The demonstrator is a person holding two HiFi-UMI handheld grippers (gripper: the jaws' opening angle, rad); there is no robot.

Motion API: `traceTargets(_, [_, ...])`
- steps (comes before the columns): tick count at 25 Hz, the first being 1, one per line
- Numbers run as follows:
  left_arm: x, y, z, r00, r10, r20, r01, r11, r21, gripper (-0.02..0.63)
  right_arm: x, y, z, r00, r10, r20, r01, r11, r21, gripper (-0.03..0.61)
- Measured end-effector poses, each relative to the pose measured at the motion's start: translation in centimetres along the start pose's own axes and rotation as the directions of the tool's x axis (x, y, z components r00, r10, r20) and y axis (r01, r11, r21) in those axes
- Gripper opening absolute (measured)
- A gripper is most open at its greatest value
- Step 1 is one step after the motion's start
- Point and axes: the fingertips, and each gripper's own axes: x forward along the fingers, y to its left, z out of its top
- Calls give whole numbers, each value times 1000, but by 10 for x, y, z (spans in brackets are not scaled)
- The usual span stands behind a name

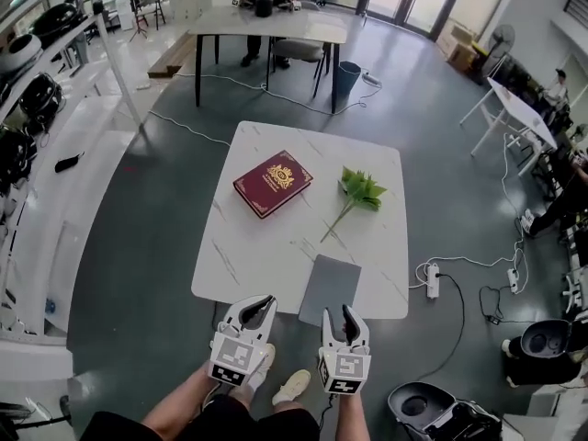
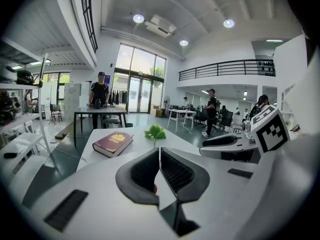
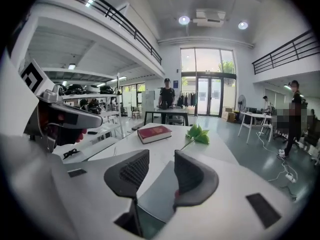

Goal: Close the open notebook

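Observation:
A closed dark-red book with a gold crest lies on the white marble table, left of centre. A flat grey notebook lies shut at the table's near edge, overhanging it slightly. Both grippers hang side by side just in front of that edge, above the floor. My left gripper has its jaws meeting at the tips, with nothing between them. To its right, my right gripper is open and empty; the grey notebook shows through the gap. The red book lies beyond.
A green leafy sprig lies right of the book. Behind stands a black-legged table with a person at it and a blue bin. Shelving runs along the left. A power strip and cables lie on the floor right.

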Motion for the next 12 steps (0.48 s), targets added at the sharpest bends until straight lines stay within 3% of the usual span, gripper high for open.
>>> traceTargets(12, [-20,-53,100,986,-109,127,92,987,135,31,-99,-58,85,962,-176,208,165,984,68,70])
